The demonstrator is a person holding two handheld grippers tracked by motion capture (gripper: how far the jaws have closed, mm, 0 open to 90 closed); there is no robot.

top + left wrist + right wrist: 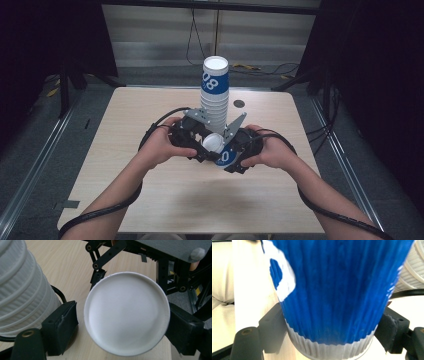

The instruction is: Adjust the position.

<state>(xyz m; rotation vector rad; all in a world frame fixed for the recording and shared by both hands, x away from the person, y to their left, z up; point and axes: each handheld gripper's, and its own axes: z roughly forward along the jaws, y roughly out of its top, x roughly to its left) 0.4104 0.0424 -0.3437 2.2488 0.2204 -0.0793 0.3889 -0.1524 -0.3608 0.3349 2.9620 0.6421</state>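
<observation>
The left claw (200, 141) stands released around the base of a loose cup (218, 149), one pad off it. The right claw (235, 157) clamps that cup's blue wall. Just beyond both rises the stack (215, 92) on the bench (125, 150); stacking this cup remains.

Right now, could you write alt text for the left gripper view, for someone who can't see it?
A white paper cup, seen end-on as a plain white disc, sits between the left gripper's two black jaws; the right-hand jaw meets its rim, the left-hand one stands just off it. A ribbed white stack of cups rises at the left on the pale wooden table.
</observation>
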